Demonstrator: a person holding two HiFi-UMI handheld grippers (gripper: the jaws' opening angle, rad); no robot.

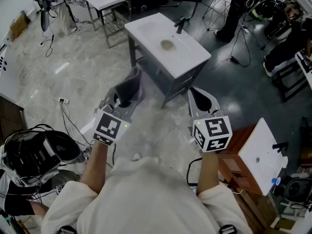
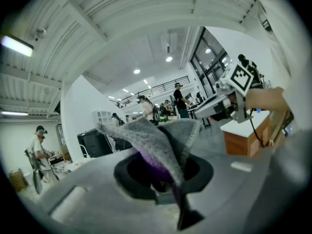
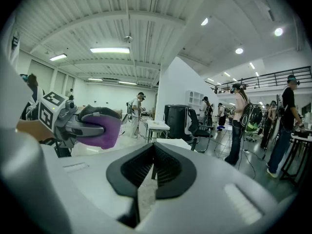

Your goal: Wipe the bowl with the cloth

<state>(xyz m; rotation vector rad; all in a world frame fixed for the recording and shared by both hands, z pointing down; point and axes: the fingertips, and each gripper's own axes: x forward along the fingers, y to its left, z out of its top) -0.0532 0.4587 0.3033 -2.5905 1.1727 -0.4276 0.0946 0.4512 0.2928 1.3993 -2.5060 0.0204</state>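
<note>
Grey fuzzy cloth (image 2: pixel 157 136), purple on one face, stands folded, pinched in the left gripper (image 1: pixel 125 97), while the right gripper (image 3: pixel 151 168) has ribbed black jaws pressed together, empty.

We see the cloth (image 2: pixel 161 135) as fuzzy grey felt, rough and matt, with a purple face on its inner side. The left claw (image 2: pixel 163 177) pinching it and the right claw (image 3: pixel 152 167) have smooth, matt grey plastic shells; the right one's black pads (image 3: pixel 169 171) are ribbed and rubbery-looking. The worktop (image 1: pixel 190 55) has a smooth white matt top; the bowl (image 1: pixel 167 45) on it is too small to judge. The floor (image 1: pixel 73 77) looks like pale polished stone, glossy. The cabinet (image 1: pixel 236 167) is brown wood, and our sleeves (image 1: pixel 146 194) soft cream fabric
</note>
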